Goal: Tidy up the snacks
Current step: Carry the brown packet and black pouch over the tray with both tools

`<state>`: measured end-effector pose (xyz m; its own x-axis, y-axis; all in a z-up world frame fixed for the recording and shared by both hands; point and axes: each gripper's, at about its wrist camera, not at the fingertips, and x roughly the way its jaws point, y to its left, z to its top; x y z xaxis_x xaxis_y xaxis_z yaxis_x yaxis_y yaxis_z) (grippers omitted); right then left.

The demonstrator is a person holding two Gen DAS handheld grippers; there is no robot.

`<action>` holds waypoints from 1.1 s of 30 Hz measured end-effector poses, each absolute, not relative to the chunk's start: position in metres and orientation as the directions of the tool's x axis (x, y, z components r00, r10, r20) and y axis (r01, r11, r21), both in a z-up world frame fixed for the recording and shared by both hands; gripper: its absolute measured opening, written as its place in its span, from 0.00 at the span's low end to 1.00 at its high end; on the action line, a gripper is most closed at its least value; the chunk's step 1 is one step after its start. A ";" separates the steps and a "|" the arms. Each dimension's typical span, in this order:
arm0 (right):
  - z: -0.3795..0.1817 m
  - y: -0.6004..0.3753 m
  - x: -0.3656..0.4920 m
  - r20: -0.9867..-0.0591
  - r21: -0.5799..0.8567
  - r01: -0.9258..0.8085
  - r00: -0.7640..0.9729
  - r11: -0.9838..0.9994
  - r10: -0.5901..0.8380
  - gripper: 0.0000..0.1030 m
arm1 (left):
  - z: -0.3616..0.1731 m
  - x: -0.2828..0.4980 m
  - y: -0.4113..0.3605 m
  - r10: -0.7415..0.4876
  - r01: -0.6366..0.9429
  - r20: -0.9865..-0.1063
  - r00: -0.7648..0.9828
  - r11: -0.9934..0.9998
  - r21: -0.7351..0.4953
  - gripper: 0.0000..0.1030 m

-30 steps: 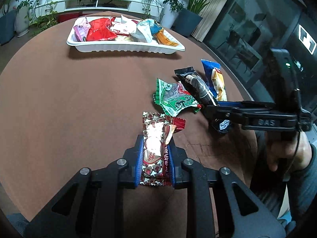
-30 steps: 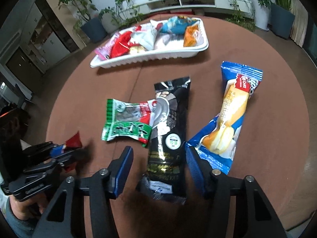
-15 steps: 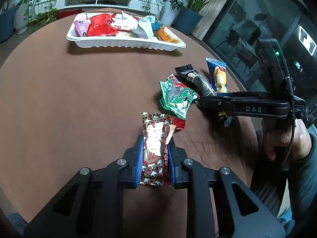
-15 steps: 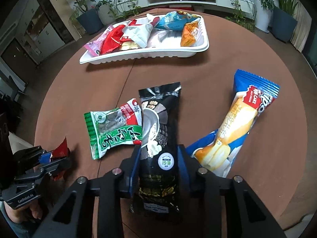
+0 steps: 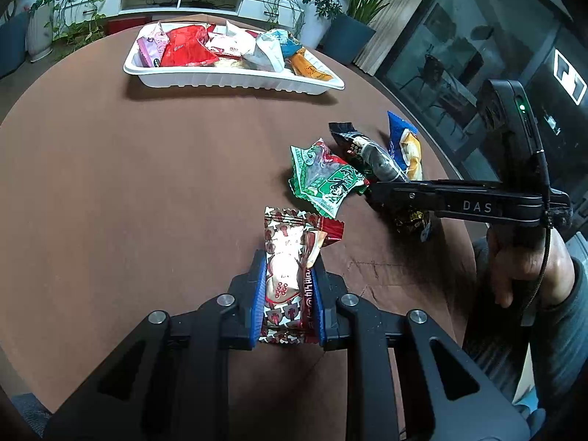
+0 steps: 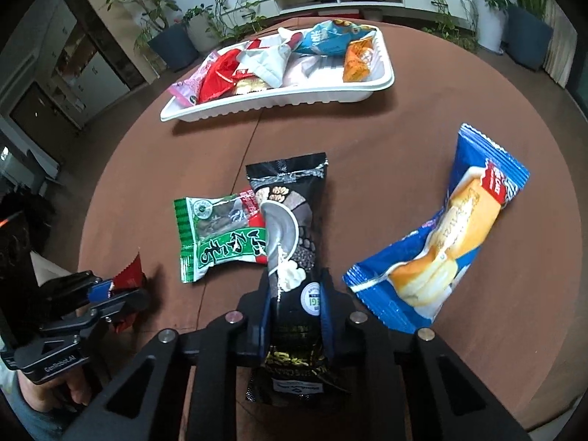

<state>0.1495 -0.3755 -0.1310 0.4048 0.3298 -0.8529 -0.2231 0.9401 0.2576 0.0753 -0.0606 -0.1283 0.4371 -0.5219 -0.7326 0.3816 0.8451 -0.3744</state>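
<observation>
Both grippers clamped mid-body on light, crinkly, slippery foil packs: left gripper (image 5: 287, 301) pinches red-brown snack pack (image 5: 290, 257), right gripper (image 6: 296, 312) the long black pouch (image 6: 290, 242), both near edge, white tray (image 6: 286, 104) far across table.

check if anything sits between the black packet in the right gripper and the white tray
Nothing visible does. The right gripper is shut on the black packet; only bare table lies ahead to the white tray.
</observation>
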 end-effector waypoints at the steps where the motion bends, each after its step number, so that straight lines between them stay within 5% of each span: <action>1: -0.130 -0.377 0.148 -0.848 0.271 -0.217 0.407 0.938 0.340 0.22 | -0.128 0.075 -0.060 -0.523 0.381 -0.732 0.437 0.844 -0.376 0.19; 18: -0.093 -0.422 0.141 -0.698 0.538 -0.141 0.478 0.831 0.534 0.22 | -0.098 0.100 -0.026 -0.601 0.345 -0.649 0.467 0.799 -0.492 0.19; 25: -0.038 -0.471 0.176 -0.639 0.528 -0.080 0.618 0.845 0.458 0.22 | -0.051 0.151 0.006 -0.576 0.329 -0.607 0.547 0.815 -0.477 0.19; 33: 0.024 -0.435 0.240 -0.556 0.498 -0.209 0.668 0.842 0.494 0.22 | 0.014 0.233 0.008 -0.543 0.342 -0.582 0.606 0.838 -0.426 0.19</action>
